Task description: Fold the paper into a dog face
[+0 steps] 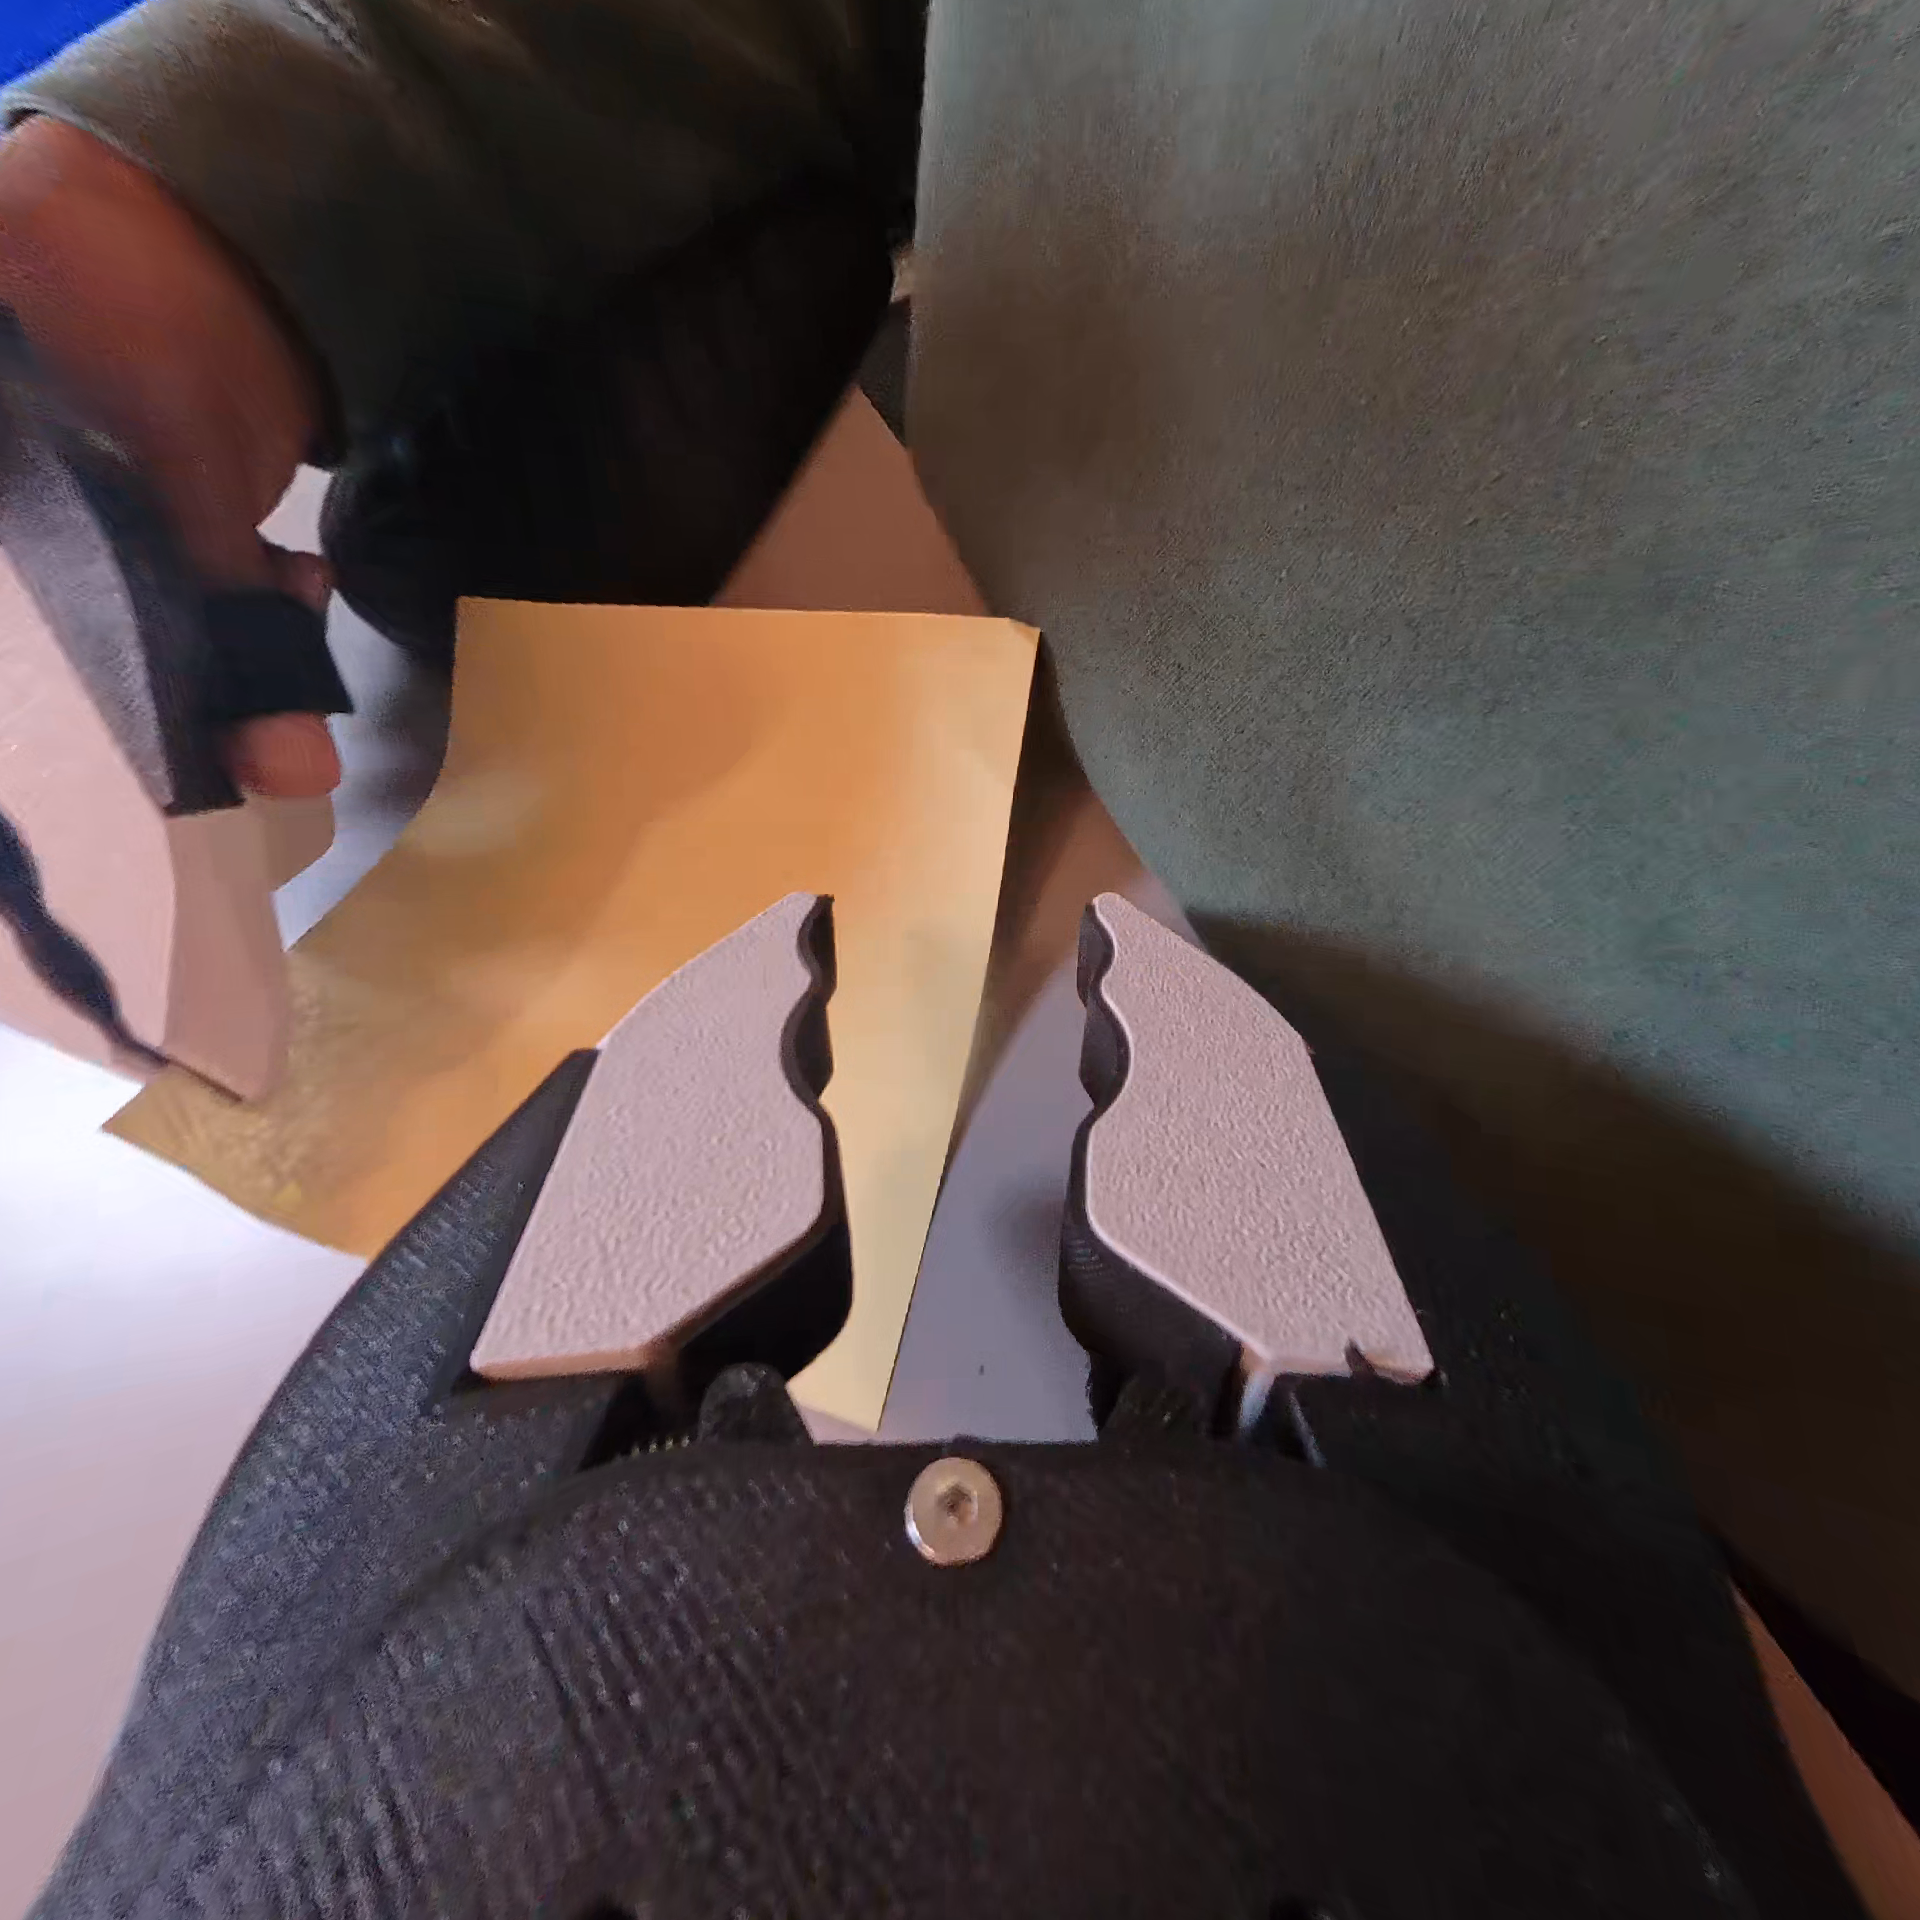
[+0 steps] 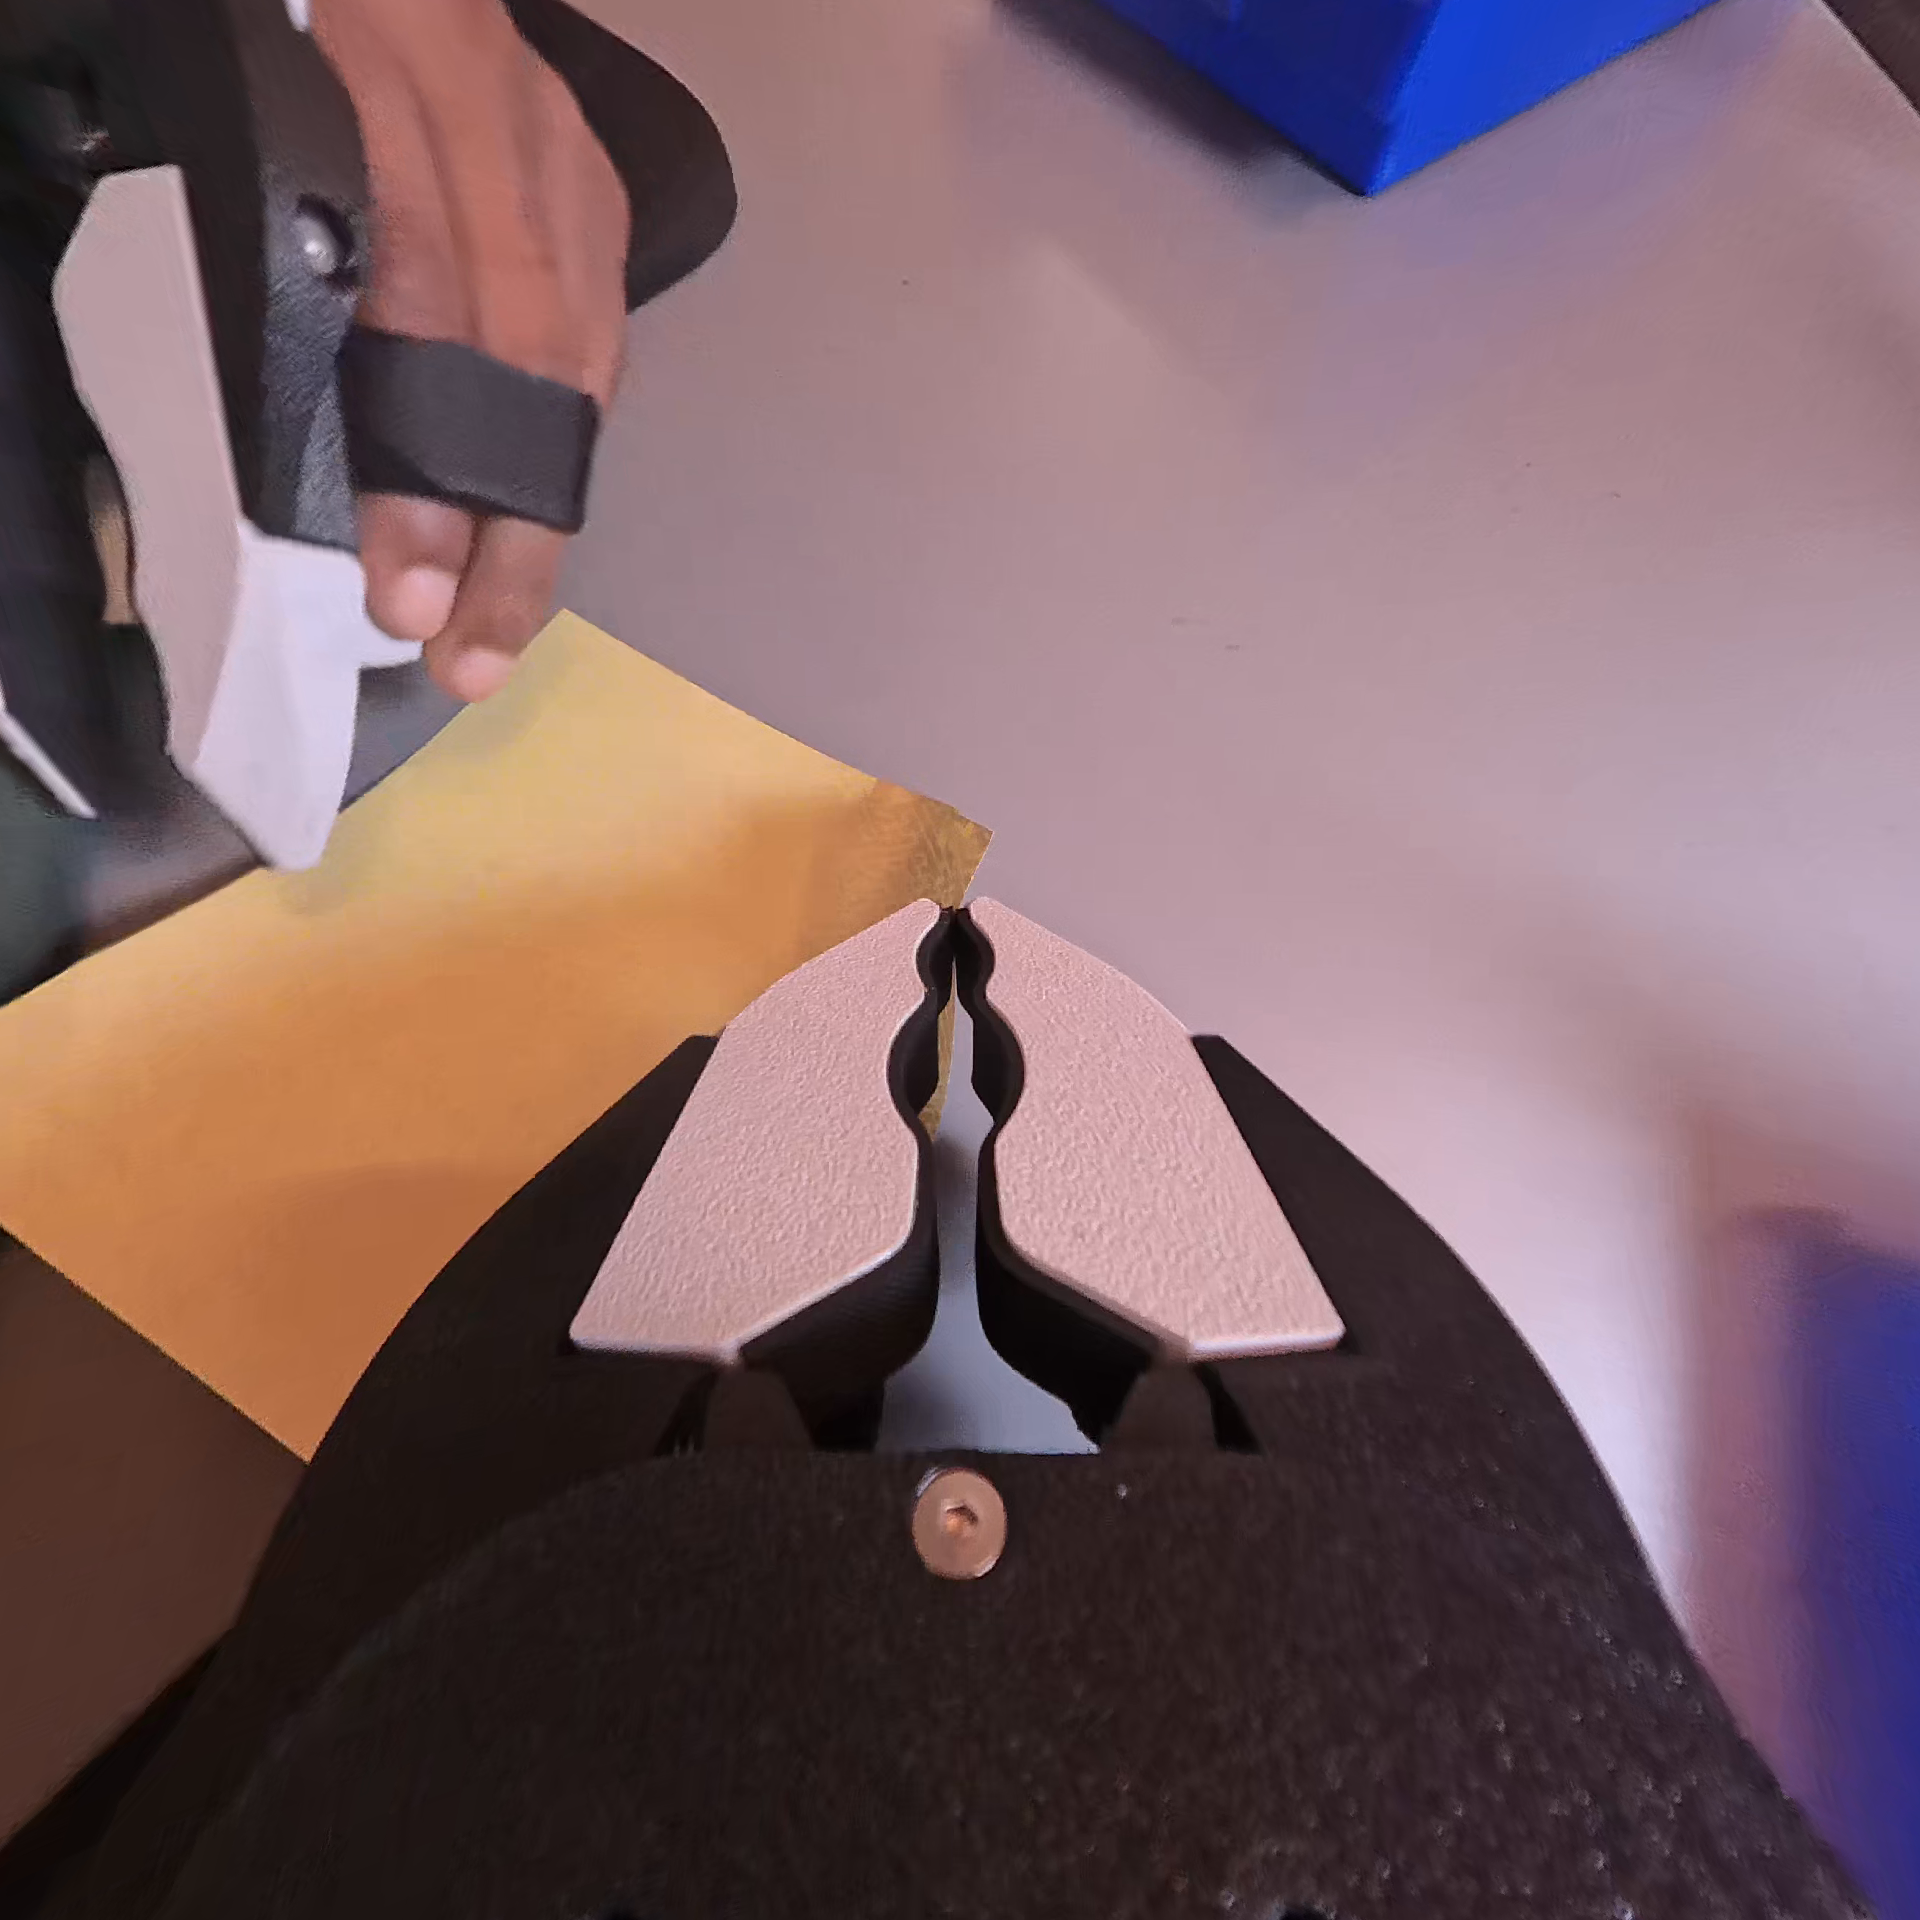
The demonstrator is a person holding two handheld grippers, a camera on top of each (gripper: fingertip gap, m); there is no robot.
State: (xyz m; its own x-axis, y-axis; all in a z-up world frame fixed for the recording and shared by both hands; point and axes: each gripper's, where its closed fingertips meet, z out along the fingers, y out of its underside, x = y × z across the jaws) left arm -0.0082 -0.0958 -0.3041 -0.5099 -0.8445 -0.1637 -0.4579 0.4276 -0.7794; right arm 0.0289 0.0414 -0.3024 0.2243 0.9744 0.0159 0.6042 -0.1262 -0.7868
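Paper [image 2: 436, 1039] is the whole job at this moment: a gold-orange square sheet, glossy, lying mostly on the pale table [image 2: 1299, 623] with its near-left part reaching out past the table edge toward the person's lap. I have my right gripper [image 2: 956, 920] pinched down on the far right corner of the sheet, fingertips meeting with the paper's edge caught between them; a sliver of yellow shows in the wavy gap lower down. I judge that grip is there to lift and carry this corner across, for a first diagonal fold, since no crease shows anywhere yet.

My left gripper [image 1: 956, 914] stands with its jaws parted and nothing between them. The sheet's edge [image 1: 997, 935] runs under the gap, and the left finger [image 1: 686, 1132] hangs over the paper while the right one sits over bare table. Held like that, I take it as waiting to pin or catch the sheet, so it won't slide while the other corner travels. Whether it touches the paper, I cannot tell.

From the left wrist view the sheet curls upward at its far left, where the right gripper has it. A grey-green sweatshirt [image 1: 1455, 520] fills the right side, close by. A blue box [image 2: 1403, 73] sits far off on the table, well apart from the work
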